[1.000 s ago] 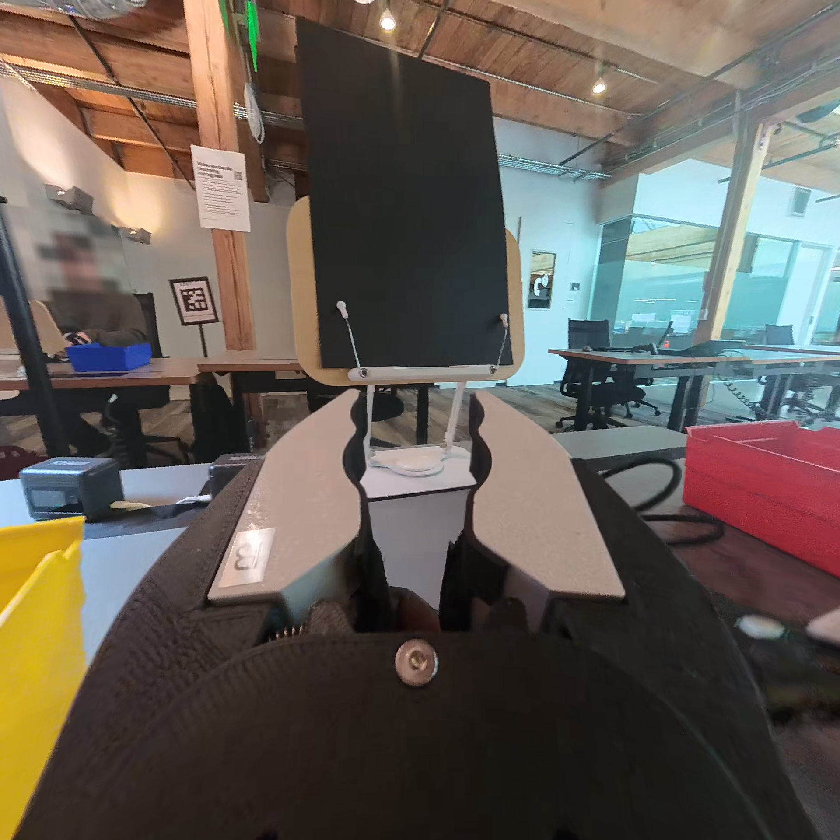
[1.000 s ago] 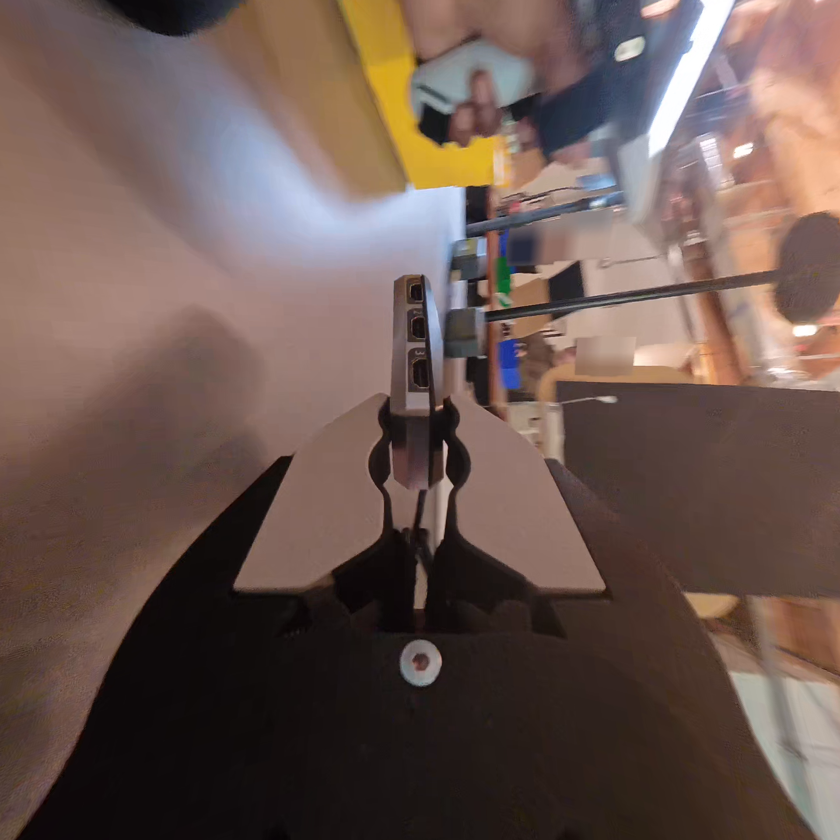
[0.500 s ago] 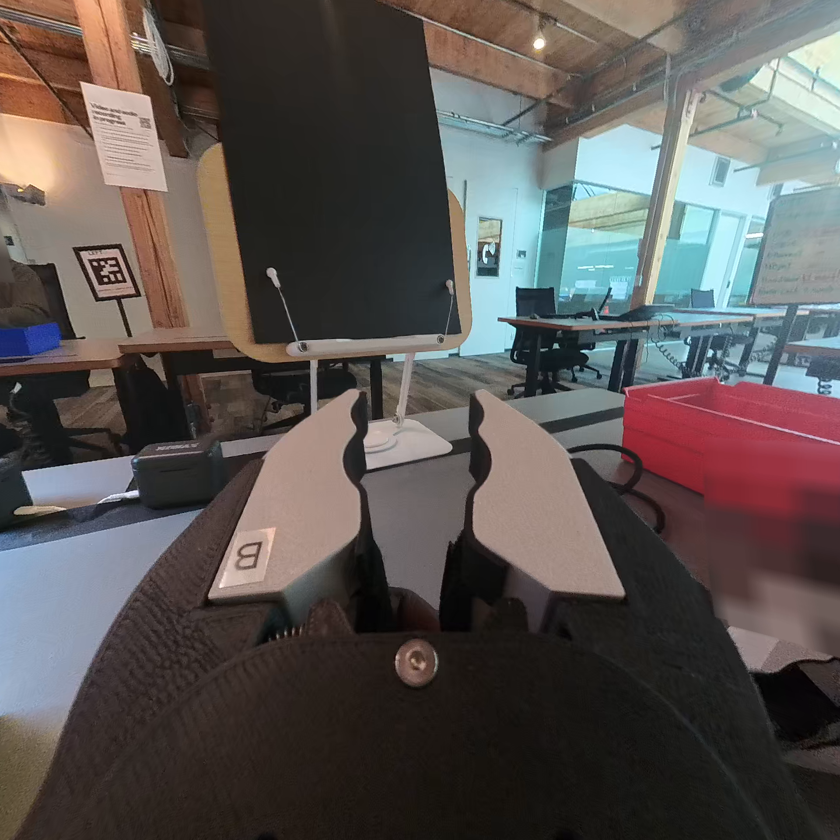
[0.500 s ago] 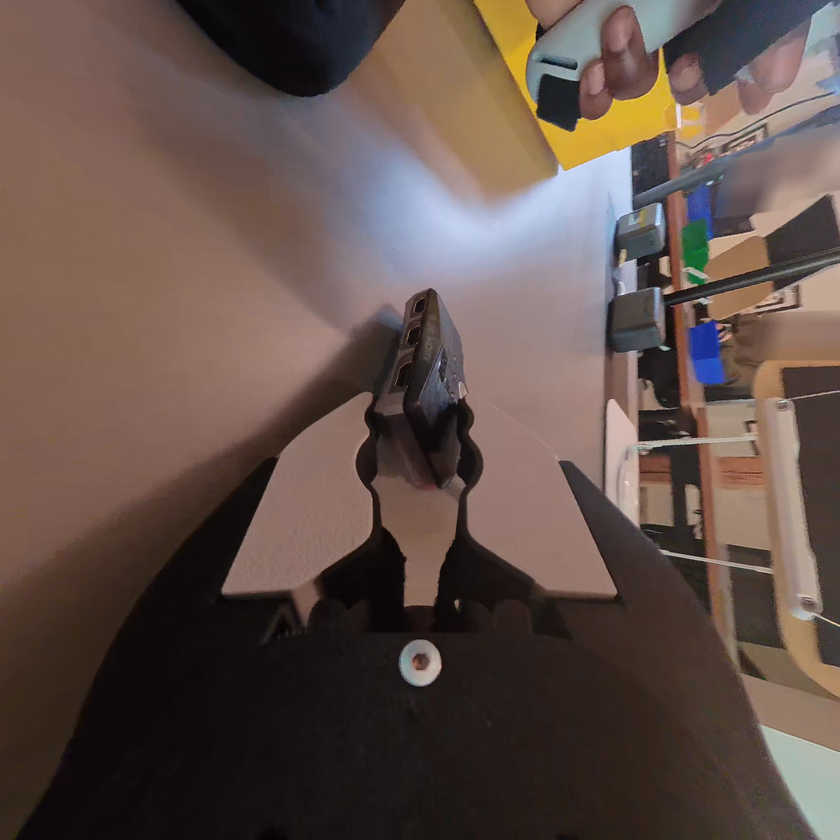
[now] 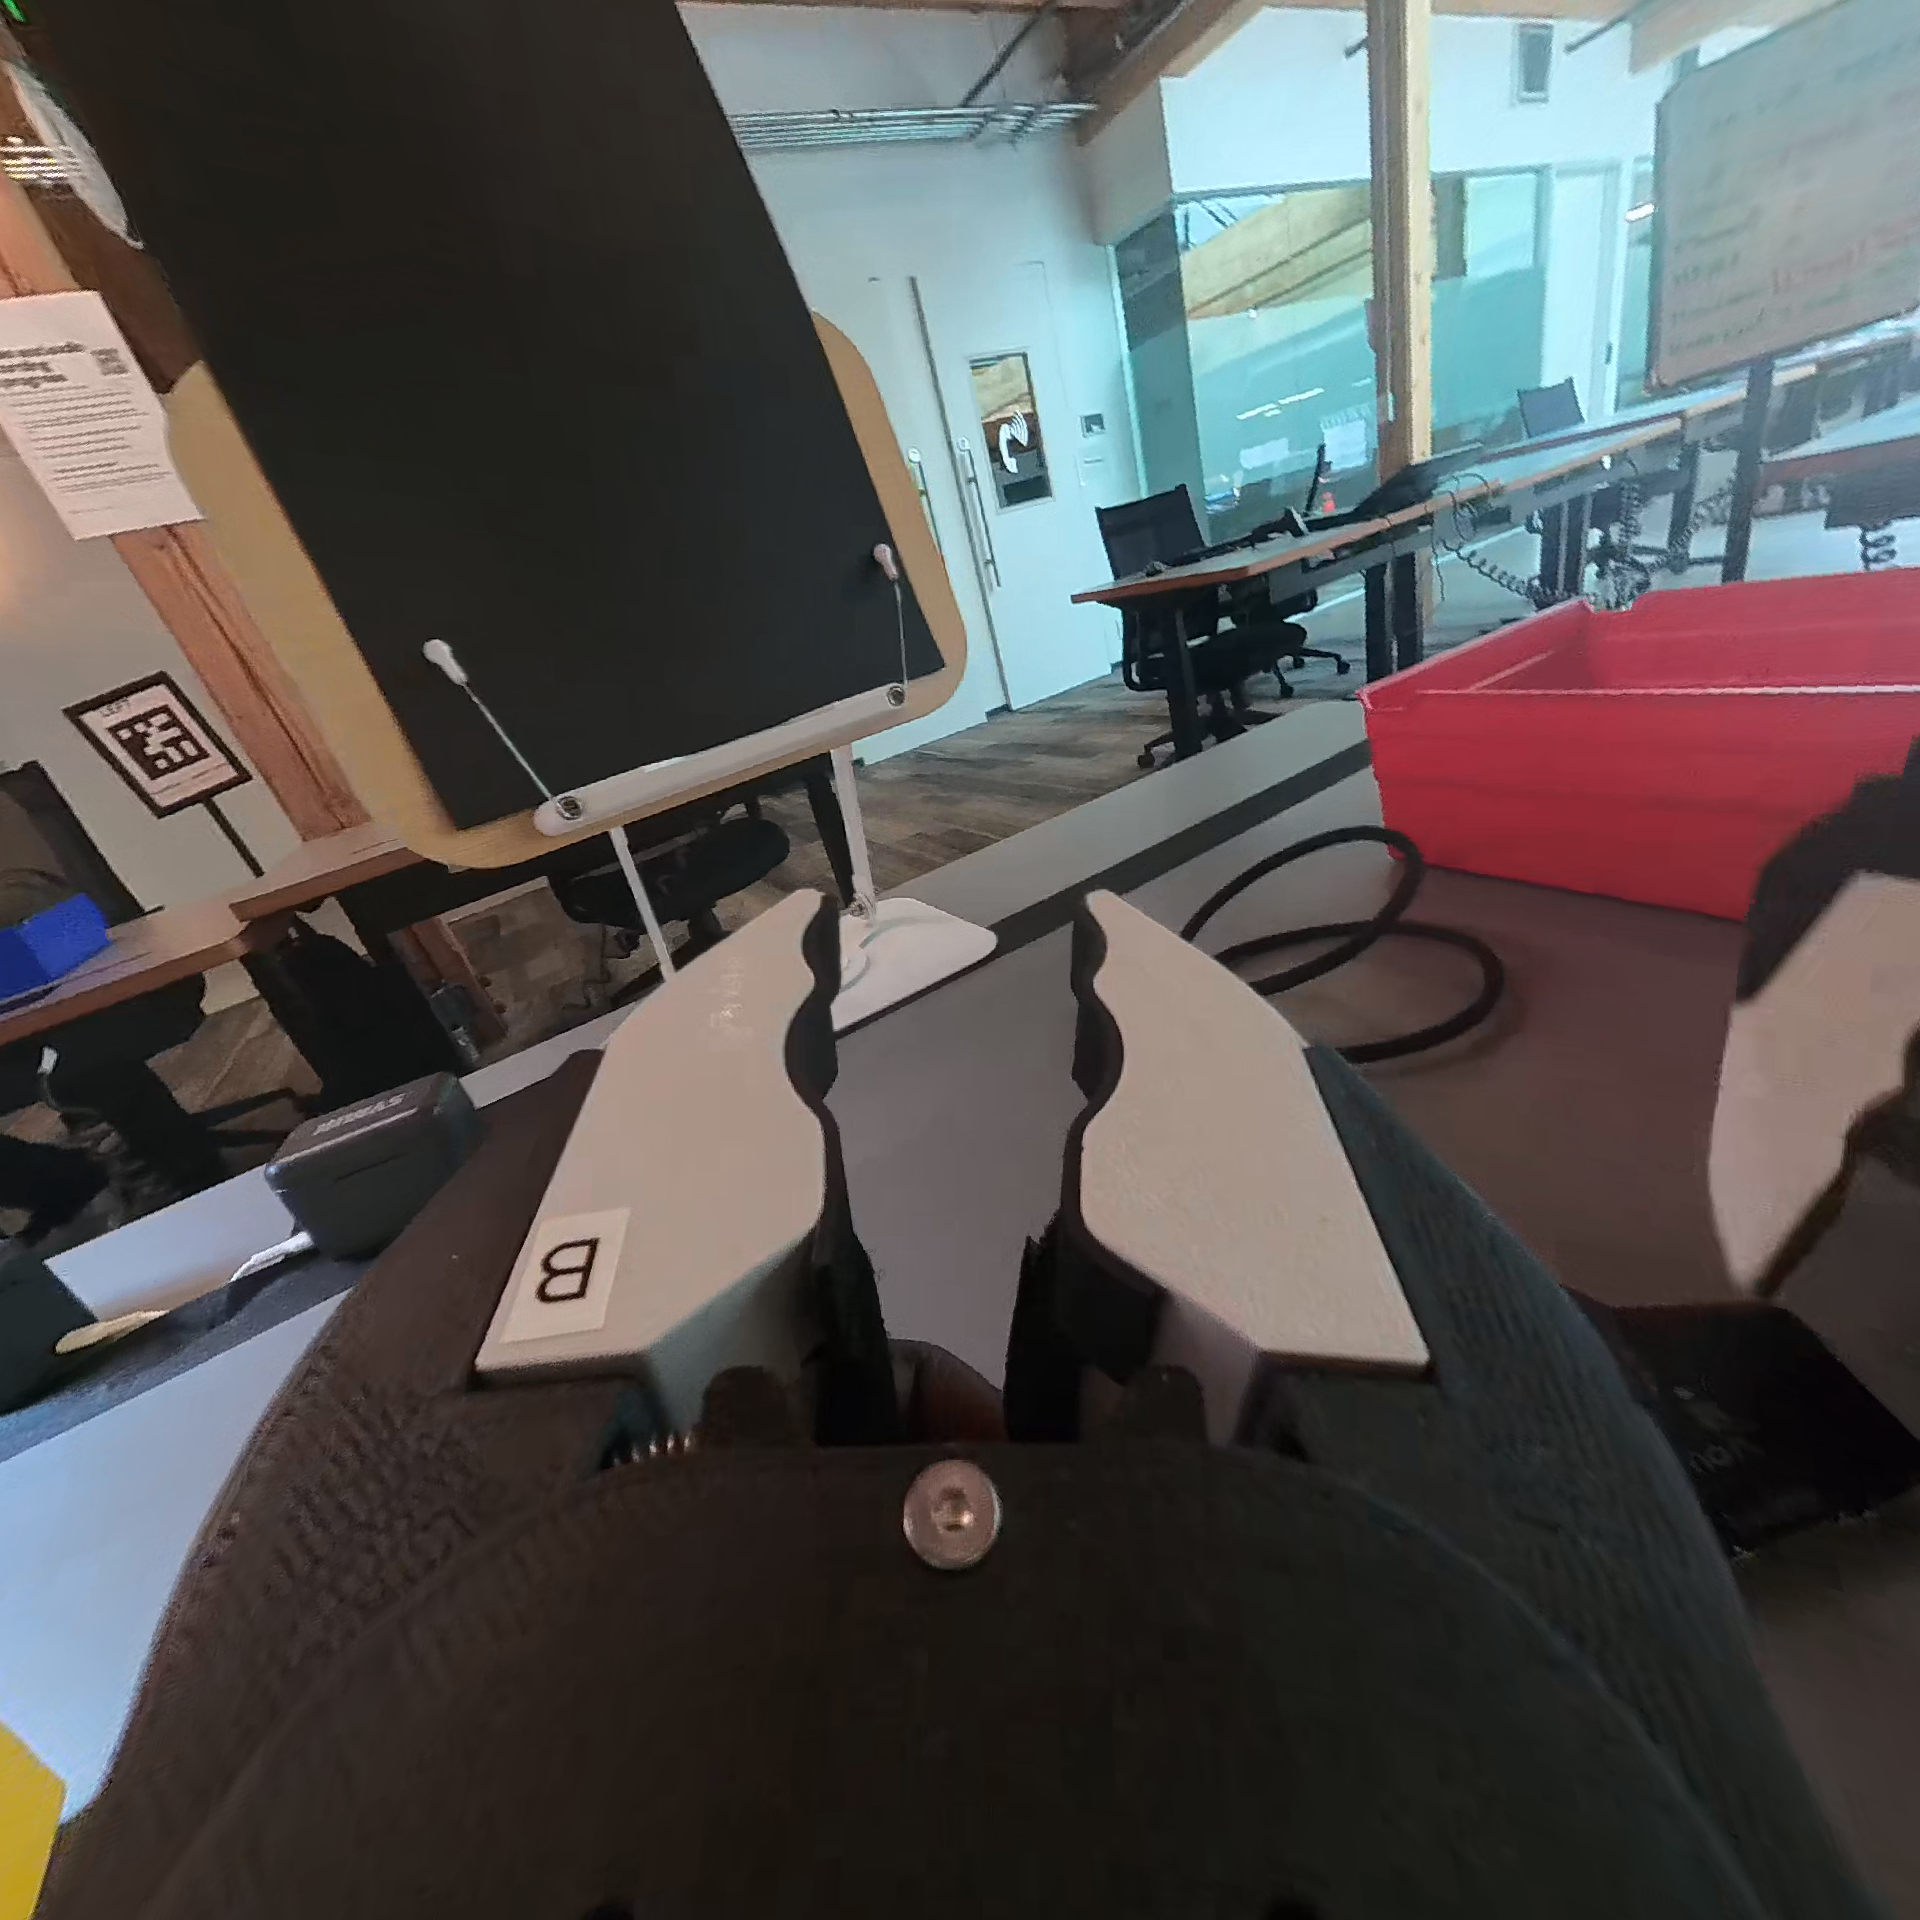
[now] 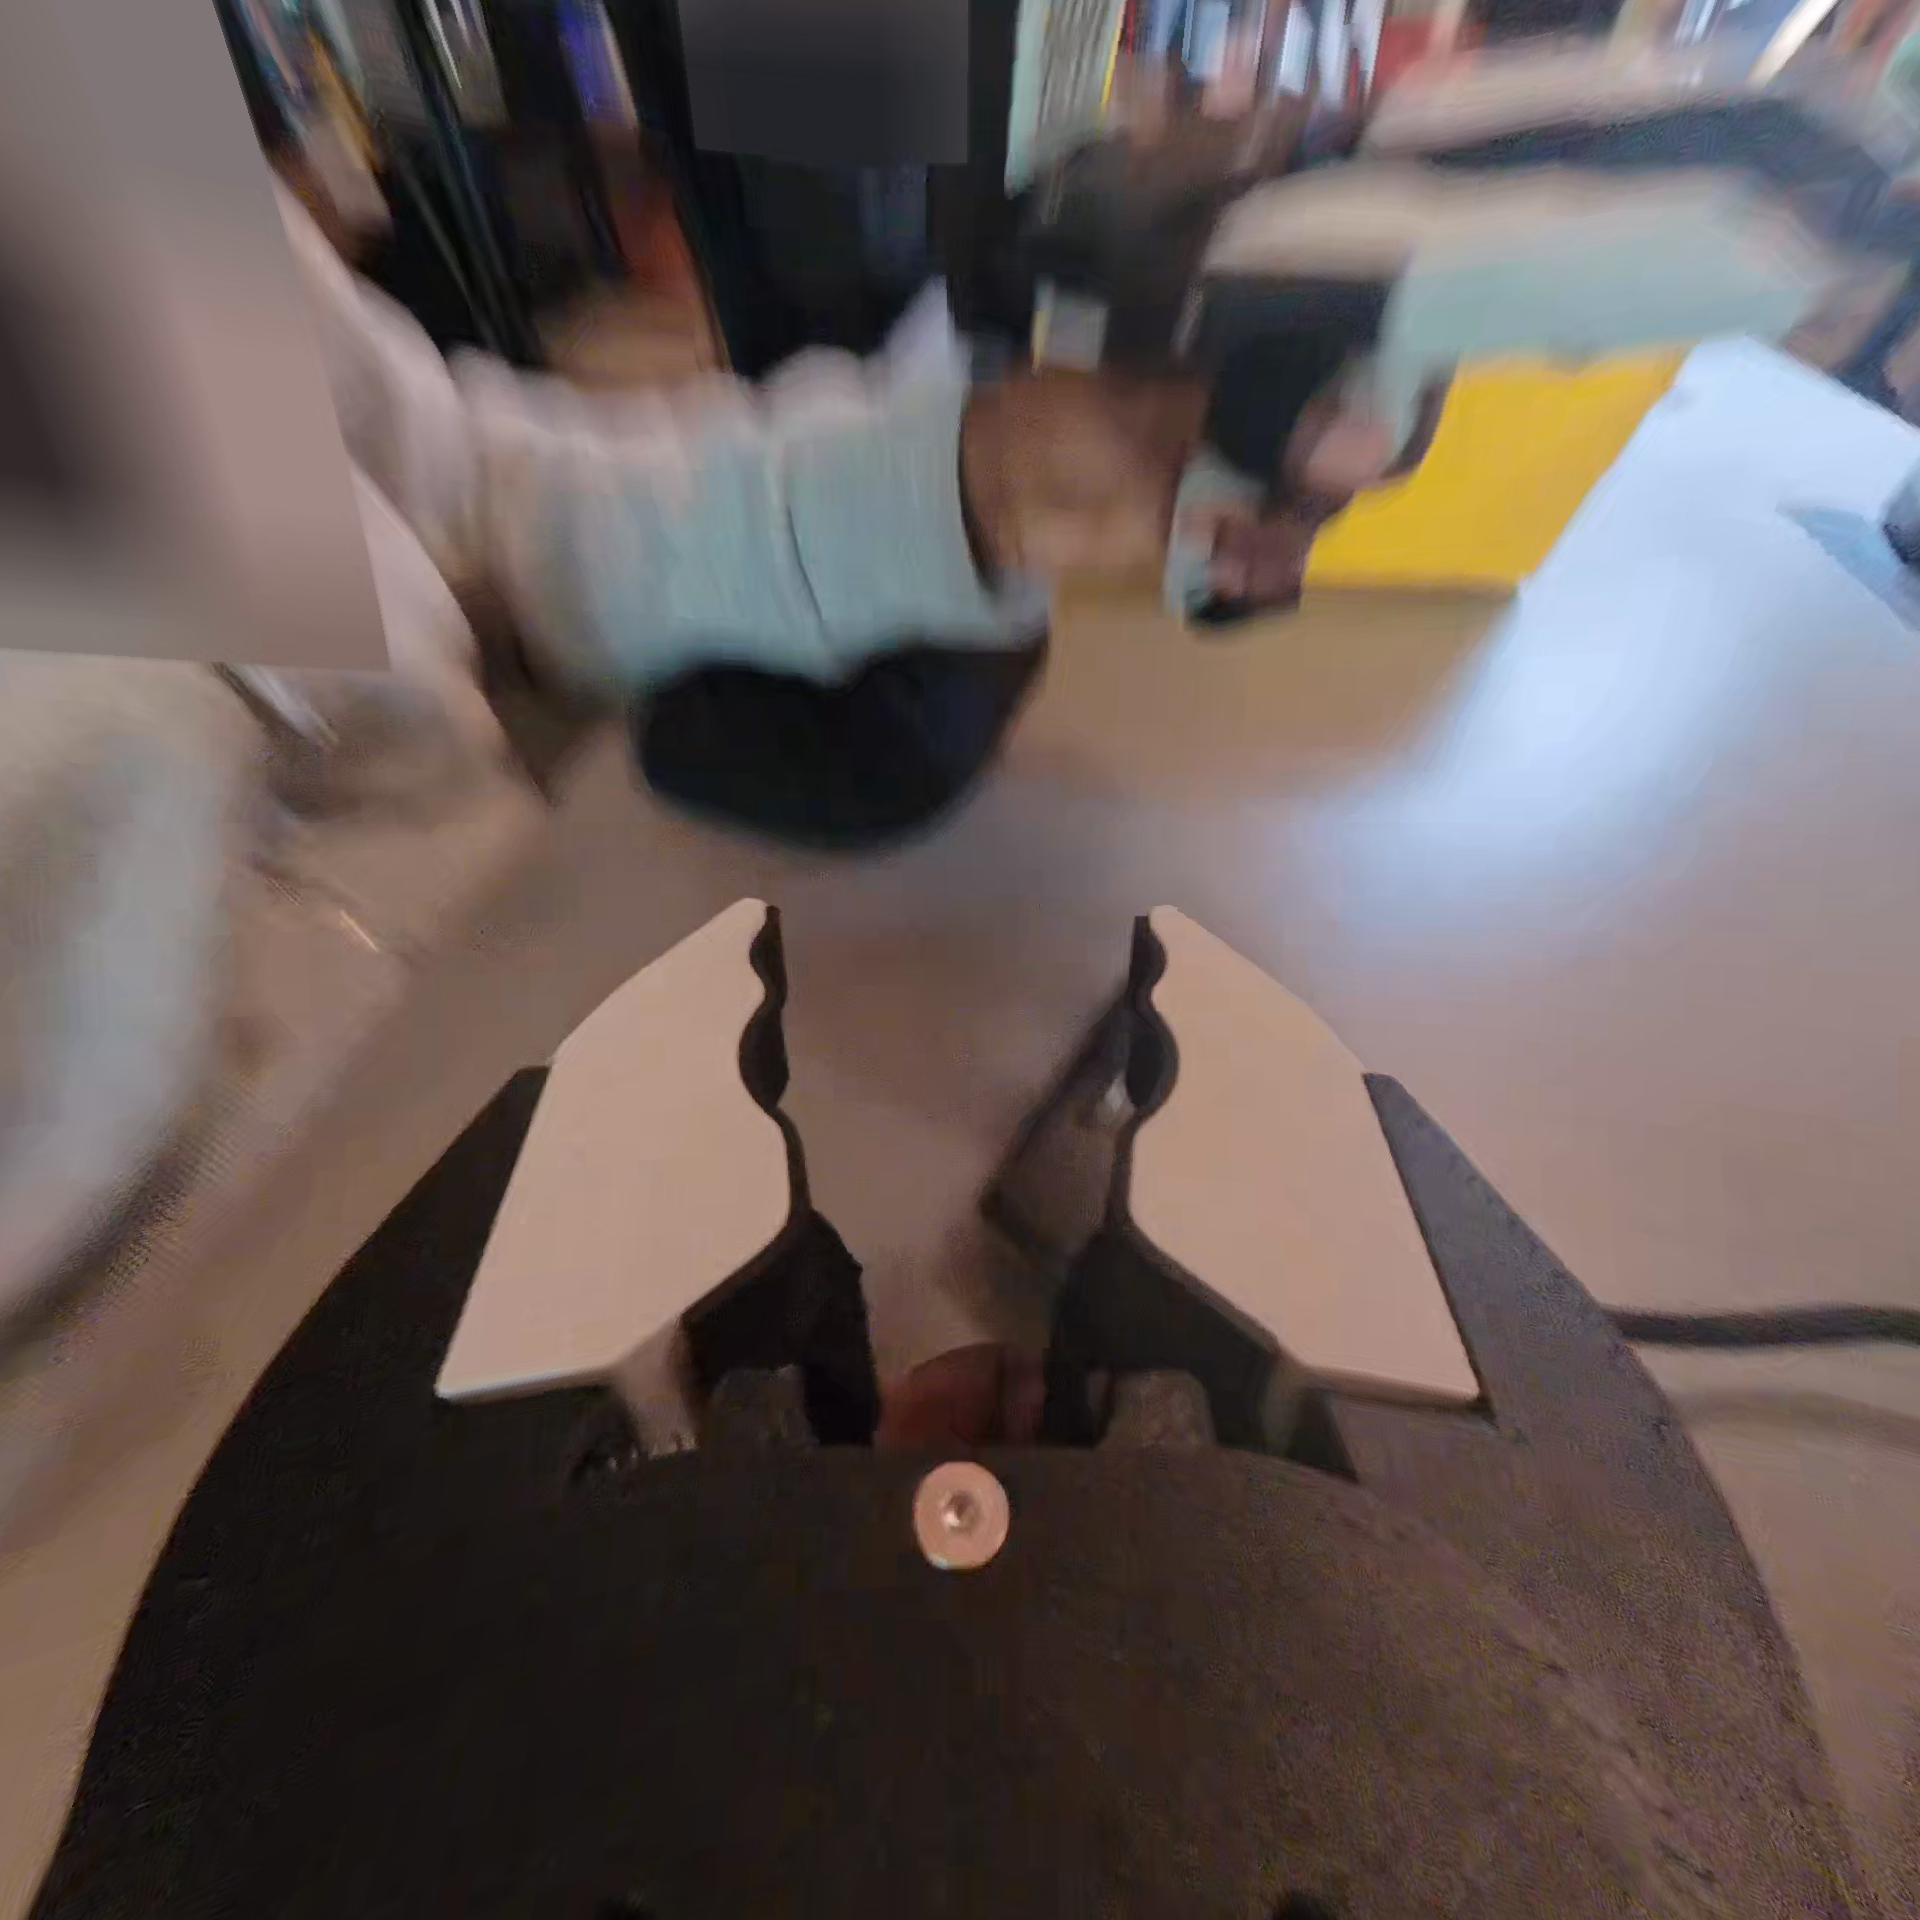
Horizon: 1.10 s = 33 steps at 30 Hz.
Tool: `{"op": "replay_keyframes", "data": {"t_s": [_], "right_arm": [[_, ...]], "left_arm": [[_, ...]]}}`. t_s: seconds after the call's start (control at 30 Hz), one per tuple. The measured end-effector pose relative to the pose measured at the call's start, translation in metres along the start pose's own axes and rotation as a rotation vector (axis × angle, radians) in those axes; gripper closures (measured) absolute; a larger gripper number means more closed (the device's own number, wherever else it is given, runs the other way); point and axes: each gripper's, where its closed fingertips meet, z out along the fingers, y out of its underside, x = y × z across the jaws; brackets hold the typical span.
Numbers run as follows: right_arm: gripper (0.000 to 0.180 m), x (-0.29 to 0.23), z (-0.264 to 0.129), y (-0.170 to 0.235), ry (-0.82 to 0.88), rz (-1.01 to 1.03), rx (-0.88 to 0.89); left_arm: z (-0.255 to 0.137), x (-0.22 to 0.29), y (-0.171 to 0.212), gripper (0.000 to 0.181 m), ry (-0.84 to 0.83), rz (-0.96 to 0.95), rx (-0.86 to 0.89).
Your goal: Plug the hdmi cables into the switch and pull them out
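While both hand-held grippers (image 5: pixel 951 961) (image 6: pixel 961 966) gape empty, only the left view shows a coiled black cable (image 5: pixel 1351 971)

Left view sharp, daylit, edge-warped; right view motion-blurred.

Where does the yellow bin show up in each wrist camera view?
Left wrist view: the yellow bin is only a sliver in the bottom left corner.
Right wrist view: the yellow bin is at the upper right, blurred, beyond the table.
Shared landmark: the black cable, looped at right of centre in the left view and running off the right edge in the right view.
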Motion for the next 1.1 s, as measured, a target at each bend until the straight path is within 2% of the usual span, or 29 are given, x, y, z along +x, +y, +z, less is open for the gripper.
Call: {"op": "replay_keyframes", "data": {"t_s": [0.1, 0.2, 0.33, 0.43, 0.53, 0.6, 0.67, 0.73, 0.83, 0.9, 0.97, 1.1], "right_arm": [[0.103, 0.013, -0.027, -0.045, -0.067, 0.257, 0.382], [0.093, 0.042, -0.046, -0.05, 0.045, 0.342, 0.577], [0.082, 0.055, -0.055, -0.054, 0.176, 0.256, 0.642], [0.081, 0.058, -0.065, -0.063, 0.229, 0.216, 0.716], [0.082, 0.065, -0.076, -0.065, 0.281, 0.197, 0.766], [0.081, 0.068, -0.079, -0.064, 0.31, 0.185, 0.77], [0.08, 0.068, -0.079, -0.065, 0.323, 0.161, 0.762], [0.08, 0.065, -0.075, -0.065, 0.33, 0.13, 0.741], [0.08, 0.063, -0.07, -0.064, 0.321, 0.111, 0.72], [0.08, 0.062, -0.067, -0.063, 0.313, 0.121, 0.718], [0.08, 0.063, -0.065, -0.062, 0.317, 0.123, 0.71], [0.081, 0.066, -0.067, -0.061, 0.335, 0.117, 0.708]], "left_arm": [[0.002, 0.005, 0.005, 0.139, 0.012, 0.043, -0.029], [0.002, 0.015, 0.002, 0.138, 0.061, 0.043, -0.038], [-0.015, 0.037, -0.037, 0.134, 0.202, 0.0, 0.075], [-0.05, 0.033, -0.071, 0.129, 0.209, -0.008, 0.166], [-0.101, -0.005, -0.093, 0.129, 0.08, 0.113, 0.214], [-0.139, -0.055, -0.094, 0.129, -0.092, 0.228, 0.137], [-0.178, -0.108, -0.079, 0.123, -0.235, 0.373, -0.028], [-0.215, -0.158, -0.042, 0.12, -0.324, 0.521, -0.305], [-0.255, -0.218, 0.025, 0.117, -0.311, 0.79, -0.696], [-0.273, -0.245, 0.069, 0.124, -0.225, 0.876, -0.909], [-0.28, -0.261, 0.097, 0.132, -0.138, 0.842, -1.009], [-0.266, -0.271, 0.112, 0.144, -0.074, 0.779, -0.967]]}}
